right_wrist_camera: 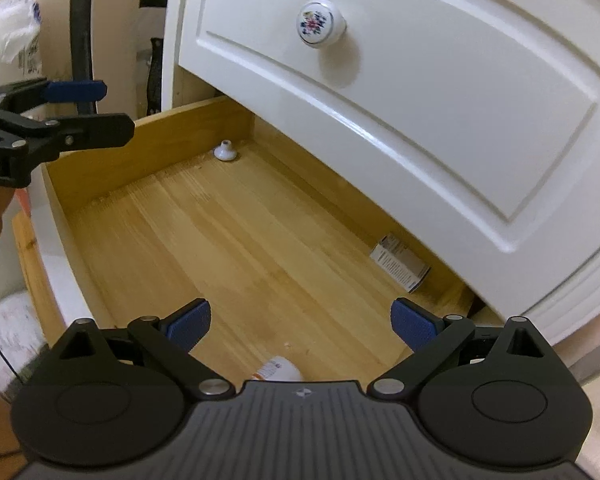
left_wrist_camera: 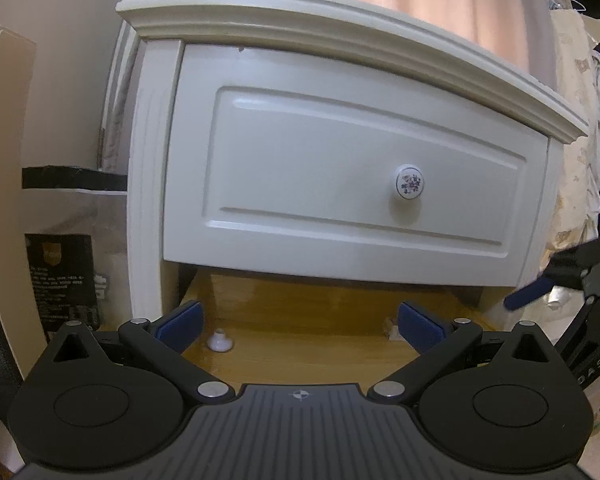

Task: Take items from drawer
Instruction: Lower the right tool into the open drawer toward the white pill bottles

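Left wrist: left gripper spread wide, empty, facing white nightstand. Upper drawer front closed, floral knob right of centre. Below, open drawer with loose white knob on wood floor.

Right wrist: right gripper spread wide, empty, above open drawer. Small box at back right corner; white tube just before gripper body; loose white knob in far left corner.

White drawer front, floral knob, honey-wood drawer floor, blue gripper pads
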The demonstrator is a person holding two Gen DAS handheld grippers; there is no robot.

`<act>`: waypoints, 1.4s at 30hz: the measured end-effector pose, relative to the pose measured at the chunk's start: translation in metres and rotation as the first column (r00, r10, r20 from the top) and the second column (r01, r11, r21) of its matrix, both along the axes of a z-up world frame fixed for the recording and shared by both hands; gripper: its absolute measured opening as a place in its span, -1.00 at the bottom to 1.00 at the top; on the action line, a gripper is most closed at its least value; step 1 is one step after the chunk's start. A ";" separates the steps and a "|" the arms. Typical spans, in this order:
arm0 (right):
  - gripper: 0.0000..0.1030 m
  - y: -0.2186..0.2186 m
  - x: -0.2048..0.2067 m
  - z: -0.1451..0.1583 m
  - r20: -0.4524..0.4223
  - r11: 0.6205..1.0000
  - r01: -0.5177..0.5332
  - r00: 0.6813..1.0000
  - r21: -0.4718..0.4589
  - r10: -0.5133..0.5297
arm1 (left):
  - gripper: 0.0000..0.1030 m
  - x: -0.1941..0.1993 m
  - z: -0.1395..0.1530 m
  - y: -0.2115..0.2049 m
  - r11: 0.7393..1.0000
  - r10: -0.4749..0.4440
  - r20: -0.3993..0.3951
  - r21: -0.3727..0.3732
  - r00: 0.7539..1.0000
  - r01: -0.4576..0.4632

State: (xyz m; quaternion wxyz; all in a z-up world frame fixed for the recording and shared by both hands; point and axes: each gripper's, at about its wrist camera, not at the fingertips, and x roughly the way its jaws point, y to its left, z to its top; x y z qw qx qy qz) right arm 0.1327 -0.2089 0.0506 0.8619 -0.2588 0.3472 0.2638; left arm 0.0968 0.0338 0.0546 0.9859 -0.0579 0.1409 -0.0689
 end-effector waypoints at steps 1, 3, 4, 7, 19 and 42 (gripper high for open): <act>0.99 0.001 -0.001 0.003 0.020 1.000 -0.010 1.000 -0.020 0.011 | 1.00 0.000 0.000 0.000 1.000 0.005 0.002 -0.001 1.000 -0.005; 0.99 0.003 -0.005 0.011 0.066 0.998 -0.032 0.997 -0.056 0.035 | 1.00 0.000 0.000 0.001 1.000 0.008 0.001 -0.009 1.000 -0.008; 0.99 0.004 -0.006 0.015 0.090 0.996 -0.043 0.995 -0.073 0.049 | 1.00 0.000 -0.001 0.000 1.000 0.006 0.000 -0.012 1.000 -0.006; 0.99 0.005 -0.015 0.025 0.190 0.977 -0.146 0.966 -0.156 0.175 | 1.00 0.000 -0.002 -0.002 1.000 0.001 0.003 -0.006 1.000 -0.001; 0.99 0.006 -0.017 0.018 0.090 0.586 -0.579 0.664 -0.566 0.742 | 1.00 0.000 -0.005 -0.004 1.000 0.001 0.025 0.028 1.000 -0.002; 0.82 0.018 0.002 -0.017 -0.143 0.337 -0.711 0.523 -0.617 0.841 | 1.00 0.004 -0.008 -0.011 0.995 0.010 0.053 0.103 0.999 -0.016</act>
